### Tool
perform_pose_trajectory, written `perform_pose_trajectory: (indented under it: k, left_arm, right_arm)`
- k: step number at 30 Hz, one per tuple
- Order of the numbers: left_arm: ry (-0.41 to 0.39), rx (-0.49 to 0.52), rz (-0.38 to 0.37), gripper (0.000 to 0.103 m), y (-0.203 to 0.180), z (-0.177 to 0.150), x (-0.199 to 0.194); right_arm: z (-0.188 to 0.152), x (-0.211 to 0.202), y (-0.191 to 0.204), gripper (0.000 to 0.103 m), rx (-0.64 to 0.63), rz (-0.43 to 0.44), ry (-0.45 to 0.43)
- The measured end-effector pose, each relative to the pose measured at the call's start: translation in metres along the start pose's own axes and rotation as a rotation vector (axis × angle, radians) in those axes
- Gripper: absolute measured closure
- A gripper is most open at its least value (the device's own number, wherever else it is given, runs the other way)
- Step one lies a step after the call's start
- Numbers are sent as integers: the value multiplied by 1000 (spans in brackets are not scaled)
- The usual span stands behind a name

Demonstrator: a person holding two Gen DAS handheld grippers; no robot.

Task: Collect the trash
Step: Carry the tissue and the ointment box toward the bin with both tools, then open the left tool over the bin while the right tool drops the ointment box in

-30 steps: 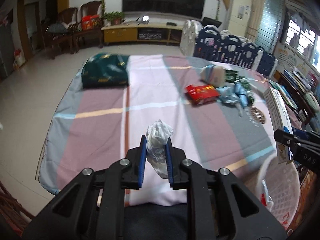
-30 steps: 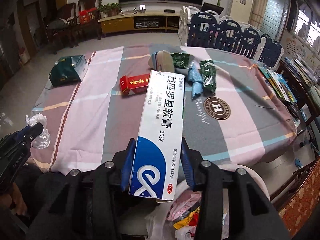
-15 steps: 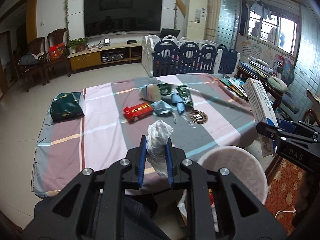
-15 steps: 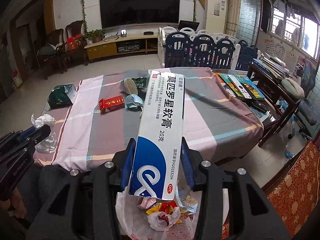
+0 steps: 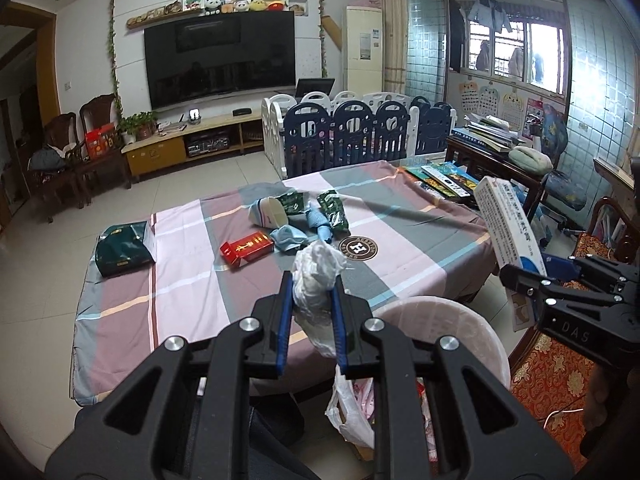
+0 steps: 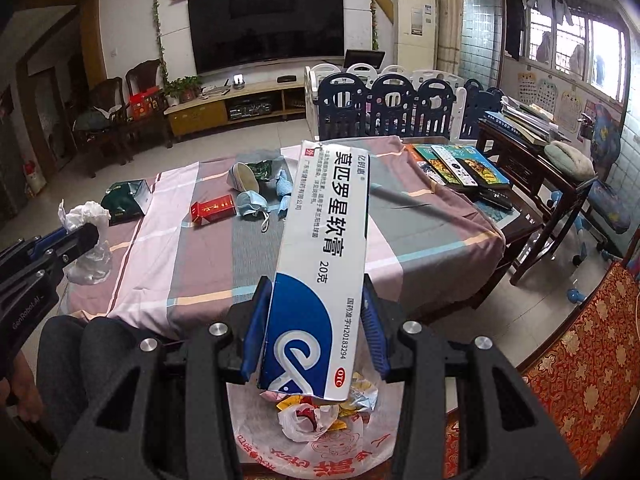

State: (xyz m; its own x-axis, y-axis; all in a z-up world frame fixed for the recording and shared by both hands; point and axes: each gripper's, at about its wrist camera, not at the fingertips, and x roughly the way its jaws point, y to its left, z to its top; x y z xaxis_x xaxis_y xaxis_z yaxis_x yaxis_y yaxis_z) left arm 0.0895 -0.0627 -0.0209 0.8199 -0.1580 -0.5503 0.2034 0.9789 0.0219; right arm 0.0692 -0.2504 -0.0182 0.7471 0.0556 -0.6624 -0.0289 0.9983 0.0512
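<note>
The crumpled bag point(image 5: 316, 280) is pinched by the left gripper point(image 5: 310, 300); the box point(image 6: 324, 264), clamped by the right gripper point(image 6: 314, 328), has been carried from the table point(image 6: 420, 224) over the bin point(image 5: 472, 320), ready for dropping.

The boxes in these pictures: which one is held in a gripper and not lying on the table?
The long white-and-blue medicine box, clamped upright in the right gripper above the trash bag. The red box and the dark green box lie on the tablecloth, untouched.
</note>
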Motion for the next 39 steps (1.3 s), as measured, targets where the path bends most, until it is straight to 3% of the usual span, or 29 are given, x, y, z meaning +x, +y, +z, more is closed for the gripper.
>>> perform_pose_trajectory:
  k: [17,27,29,30,31,32,39]
  left_arm:
    - [52,126,-102,84,-56,-18,16]
    - [234,143,-253,82,-81,-52,77]
    - [241,159,-270,73,-87,-56,81]
    - [243,168,-274,57,-89,-57,83]
    - [242,176,-266,34,-91,-58,83]
    - [231,181,-246,26,-92,-59,81]
    - [230,131,-211,24,-79,-56,81]
  right_arm:
    - [-13,0,-35,59,80,-9,18]
    - [-17,6,-43,59,98,-18,41]
    - [-18,7,-44,59,98,-18,45]
    - [-19,7,-45,59,98,-19,49]
    - [-20,9,-45,59,97,-19,56]
    - [-21,11,-45,59,96,-18,64]
    - [-33,27,-41,59,75,-24,142]
